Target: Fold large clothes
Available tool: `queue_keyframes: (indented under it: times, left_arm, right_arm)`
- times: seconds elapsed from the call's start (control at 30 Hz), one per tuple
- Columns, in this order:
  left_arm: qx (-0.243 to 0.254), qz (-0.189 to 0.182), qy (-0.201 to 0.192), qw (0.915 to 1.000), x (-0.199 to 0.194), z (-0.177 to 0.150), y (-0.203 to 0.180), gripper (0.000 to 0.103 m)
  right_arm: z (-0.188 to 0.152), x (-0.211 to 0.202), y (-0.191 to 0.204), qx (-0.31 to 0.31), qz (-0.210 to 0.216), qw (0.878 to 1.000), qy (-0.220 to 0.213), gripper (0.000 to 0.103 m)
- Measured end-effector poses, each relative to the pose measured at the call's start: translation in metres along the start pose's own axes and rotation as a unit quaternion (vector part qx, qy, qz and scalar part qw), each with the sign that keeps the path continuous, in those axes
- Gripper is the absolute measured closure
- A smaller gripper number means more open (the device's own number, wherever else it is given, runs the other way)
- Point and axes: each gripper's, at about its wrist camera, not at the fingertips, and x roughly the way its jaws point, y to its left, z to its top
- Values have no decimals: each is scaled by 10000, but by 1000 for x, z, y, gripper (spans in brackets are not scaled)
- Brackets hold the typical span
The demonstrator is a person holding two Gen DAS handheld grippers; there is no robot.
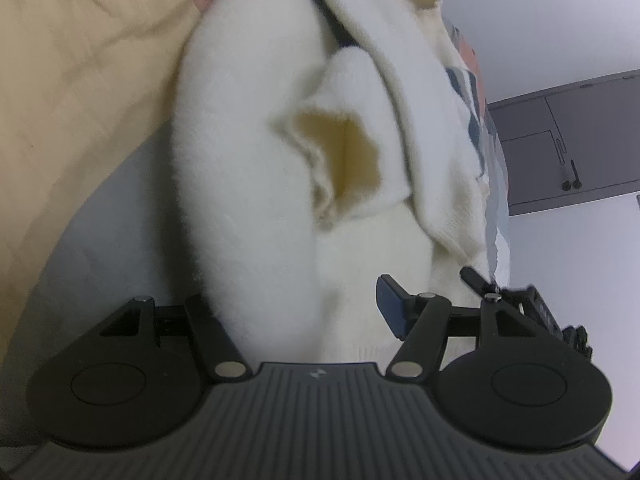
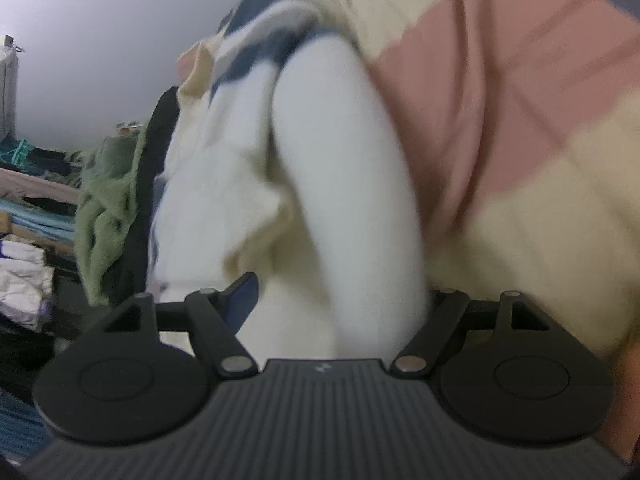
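A cream-white fluffy sweater with navy and pink patches fills the left wrist view, lifted and bunched, its sleeve cuff opening toward the camera. My left gripper is shut on the sweater; one blue pad shows, the other is hidden by cloth. In the right wrist view the same sweater hangs blurred between the fingers. My right gripper is shut on it, with a blue pad showing at the left.
A yellow bedsheet lies at the left, a grey cabinet stands at the right. A yellow and pink sheet lies at the right. A green garment and piled clothes sit at the left.
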Motion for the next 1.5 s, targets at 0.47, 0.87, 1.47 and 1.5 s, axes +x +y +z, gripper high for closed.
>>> queue_keyframes:
  times: [0.47, 0.87, 1.47, 1.5]
  left_arm:
    - [-373, -823, -1047, 9904, -48, -9, 5, 88]
    - [-14, -2157, -1641, 9626, -151, -39, -26, 88]
    - [1046, -2151, -2464, 9392, -231, -49, -106, 87]
    - [996, -2050, -2450, 9424, -223, -40, -106, 87]
  right_arm:
    - [-12, -34, 13, -119, 388, 9976, -569, 85]
    - [-19, -122, 58, -783, 1763, 9776, -846, 85]
    - [3, -201, 132, -2035, 2291, 9429, -1304, 82]
    - [8, -194, 132, -2024, 2195, 9457, -1288, 81]
